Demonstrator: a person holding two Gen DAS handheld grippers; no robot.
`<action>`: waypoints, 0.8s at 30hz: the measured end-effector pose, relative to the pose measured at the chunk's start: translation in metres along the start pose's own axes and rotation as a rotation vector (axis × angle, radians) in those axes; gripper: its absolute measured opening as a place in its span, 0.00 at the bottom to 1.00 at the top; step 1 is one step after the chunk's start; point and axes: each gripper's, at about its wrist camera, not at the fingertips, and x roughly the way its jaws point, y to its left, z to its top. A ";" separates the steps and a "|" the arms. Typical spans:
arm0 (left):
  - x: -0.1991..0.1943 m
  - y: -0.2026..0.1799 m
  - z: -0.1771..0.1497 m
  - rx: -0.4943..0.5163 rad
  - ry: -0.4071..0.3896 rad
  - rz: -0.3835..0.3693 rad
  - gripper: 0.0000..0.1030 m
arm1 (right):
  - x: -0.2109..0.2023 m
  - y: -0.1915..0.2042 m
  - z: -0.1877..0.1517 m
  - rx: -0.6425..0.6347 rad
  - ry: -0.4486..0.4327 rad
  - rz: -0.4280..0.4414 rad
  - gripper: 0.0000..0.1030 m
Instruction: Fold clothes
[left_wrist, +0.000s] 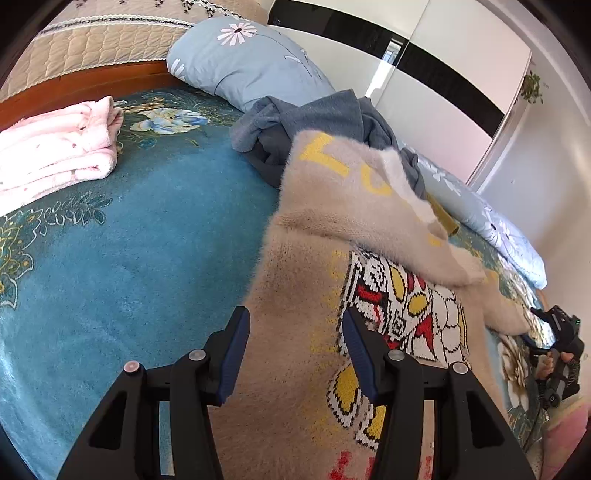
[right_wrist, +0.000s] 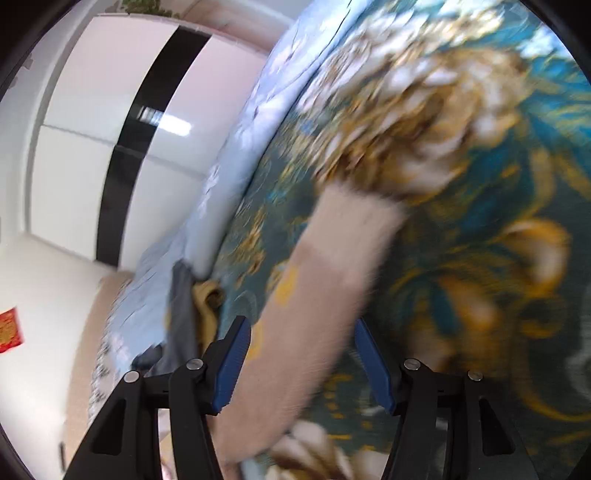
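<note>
Your left tool (left_wrist: 295, 332) stands released, jaws wide, over the near part of the sweater (left_wrist: 295, 266); whether the pads press the knit cannot be told. The sweater lies on the bed (left_wrist: 147, 229), running ahead and right of this tool, with one flap folded back ahead. Its printed figure sits just right of the right pad; the lower edge is cut off by the frame. Ahead of the sweater is a grey garment (left_wrist: 295, 114), bunched and partly covered by it, then a pillow (left_wrist: 243, 59). Far left ahead, a folded pink blanket (left_wrist: 55, 147) is cut by the frame edge. At far right your right tool (left_wrist: 554, 343) shows small and side-on; its jaws cannot be read there.

Right wrist view is motion-blurred. Your right tool (right_wrist: 301, 350) is released too, jaws apart, with the sleeve (right_wrist: 332, 280) running between them and ahead; contact with the pads is unclear. The cuff lies ahead on the bed (right_wrist: 498, 166). Left of this tool, a grey piece and something yellow (right_wrist: 207, 299) are too smeared to name.
</note>
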 end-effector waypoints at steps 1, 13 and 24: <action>-0.001 0.000 0.000 -0.003 -0.004 -0.005 0.52 | 0.004 0.001 0.001 -0.009 0.007 0.009 0.57; -0.024 0.037 -0.006 -0.116 -0.111 -0.101 0.52 | -0.008 0.039 -0.017 -0.231 -0.076 -0.005 0.11; -0.031 0.046 -0.006 -0.137 -0.125 -0.137 0.53 | -0.046 0.166 -0.050 -0.441 -0.173 0.087 0.10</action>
